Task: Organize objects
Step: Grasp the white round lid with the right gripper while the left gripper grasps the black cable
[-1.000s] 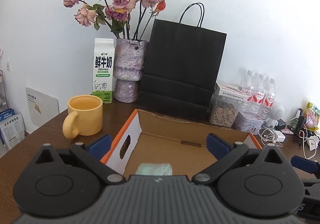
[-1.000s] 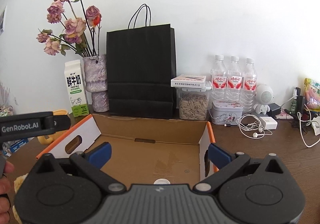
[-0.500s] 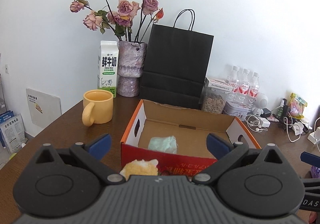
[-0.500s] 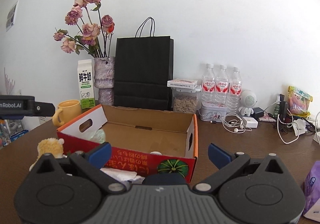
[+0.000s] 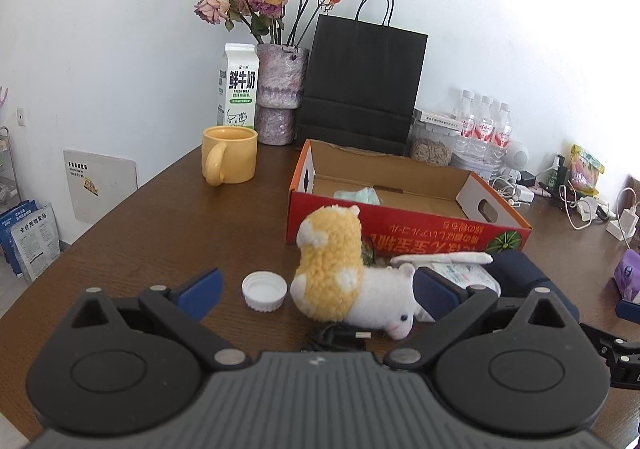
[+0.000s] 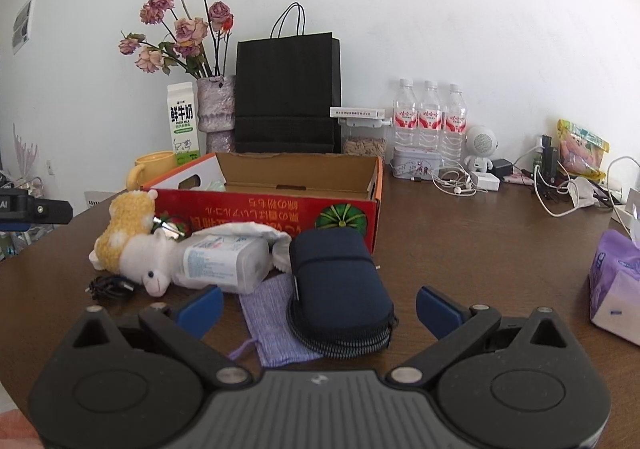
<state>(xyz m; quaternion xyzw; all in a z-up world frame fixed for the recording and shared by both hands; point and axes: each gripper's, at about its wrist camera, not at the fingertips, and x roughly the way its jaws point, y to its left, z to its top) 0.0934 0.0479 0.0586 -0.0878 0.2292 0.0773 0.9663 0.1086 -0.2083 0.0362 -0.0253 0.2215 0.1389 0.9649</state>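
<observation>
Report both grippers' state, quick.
Left gripper: open, holding nothing; the plush toy lies between its fingers, untouched.
Right gripper: open, holding nothing; the navy pouch lies ahead of it.

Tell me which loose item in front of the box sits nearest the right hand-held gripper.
The navy zip pouch. It lies between the right hand-held gripper fingers, on the purple cloth bag; the plush and wipes pack lie farther left.

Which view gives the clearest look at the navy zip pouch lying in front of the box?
The right wrist view. There the navy zip pouch lies whole and centred ahead of the open right gripper, its zipper edge visible. The left wrist view shows only part of it, at the right behind the gripper's finger.
</observation>
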